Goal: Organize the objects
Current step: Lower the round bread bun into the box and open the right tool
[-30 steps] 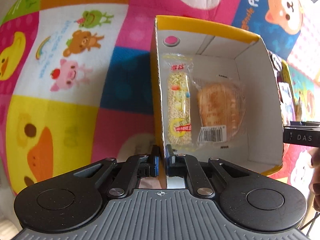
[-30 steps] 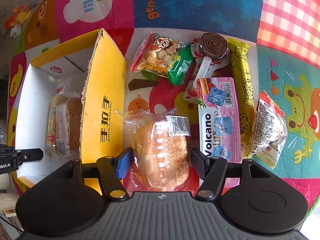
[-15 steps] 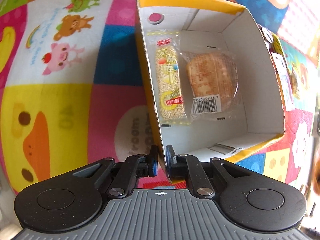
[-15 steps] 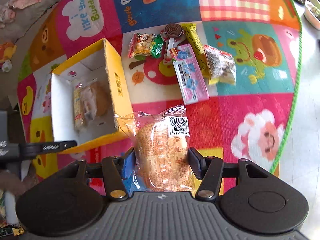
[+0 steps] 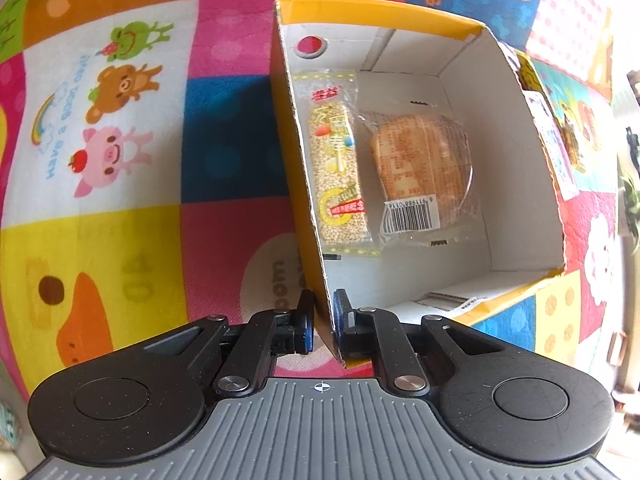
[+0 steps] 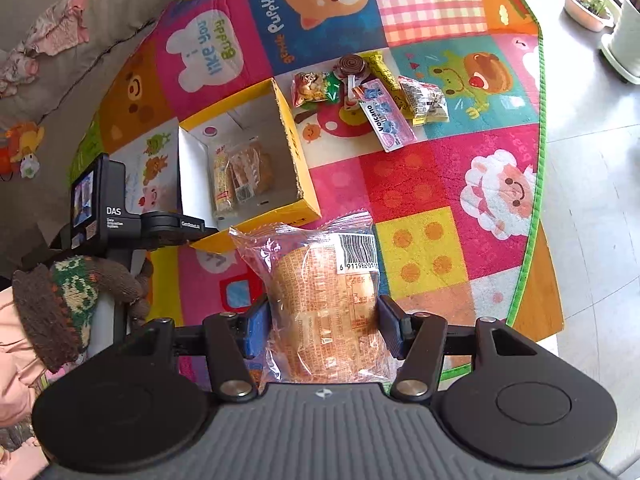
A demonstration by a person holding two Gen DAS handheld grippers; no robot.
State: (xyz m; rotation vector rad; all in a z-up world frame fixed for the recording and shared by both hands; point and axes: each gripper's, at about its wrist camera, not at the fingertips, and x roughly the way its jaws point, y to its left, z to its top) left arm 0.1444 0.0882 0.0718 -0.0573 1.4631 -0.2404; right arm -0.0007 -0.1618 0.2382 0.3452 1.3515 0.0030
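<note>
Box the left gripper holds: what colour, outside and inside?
The box is yellow outside with black lettering, white inside. The right wrist view shows it best.

a home: cartoon play mat [image 6: 420,184] on the floor, sofa [image 6: 60,12] beside it.

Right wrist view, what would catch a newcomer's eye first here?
The clear-wrapped bread packet, clamped in the right claw and held up over the bright cartoon play mat. Next, the yellow box at centre left, with two snacks inside and its corner pinched by the left claw. Beyond the box lies a cluster of loose snack packets.
</note>
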